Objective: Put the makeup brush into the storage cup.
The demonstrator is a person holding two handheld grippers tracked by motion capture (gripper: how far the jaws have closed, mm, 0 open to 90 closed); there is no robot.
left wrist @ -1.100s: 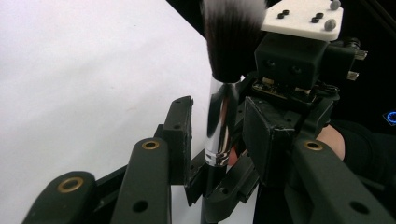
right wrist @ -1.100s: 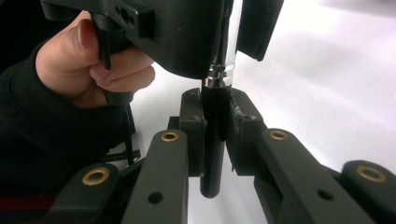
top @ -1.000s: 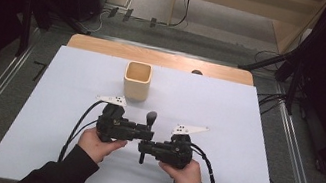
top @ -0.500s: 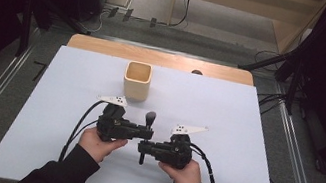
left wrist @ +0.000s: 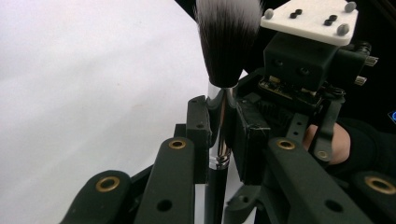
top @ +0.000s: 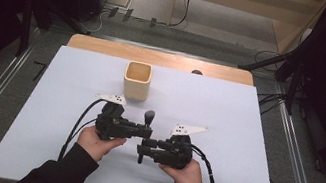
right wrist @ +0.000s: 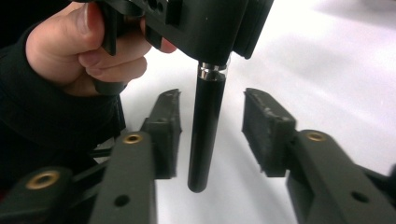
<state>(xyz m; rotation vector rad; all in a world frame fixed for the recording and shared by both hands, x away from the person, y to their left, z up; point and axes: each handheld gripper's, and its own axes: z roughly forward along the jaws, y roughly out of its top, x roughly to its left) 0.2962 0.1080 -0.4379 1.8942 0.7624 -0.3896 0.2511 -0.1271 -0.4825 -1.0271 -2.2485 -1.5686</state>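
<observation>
A makeup brush with a black handle, silver ferrule and black-and-white bristles (left wrist: pixel 229 37) stands upright just above the white table. My left gripper (left wrist: pixel 219 135) is shut on its ferrule, with the bristle head (top: pixel 149 117) sticking up above the jaws. Lower down, the handle (right wrist: pixel 207 126) hangs between the jaws of my right gripper (right wrist: pixel 210 128). Those jaws have just been opening and stand clear of the handle on both sides. In the high view the left gripper (top: pixel 144 131) and the right gripper (top: pixel 142 148) meet tip to tip at the table's front middle.
A light wooden cup (top: pixel 137 80) stands upright behind the grippers, towards the far side of the white table sheet (top: pixel 246 126). A bare wooden strip (top: pixel 108 47) runs along the far edge. Cables trail back from both grippers along the forearms.
The right gripper's jaws have spread away from the brush handle. Both hands have stayed where they were, and the brush is still upright in the left gripper.
</observation>
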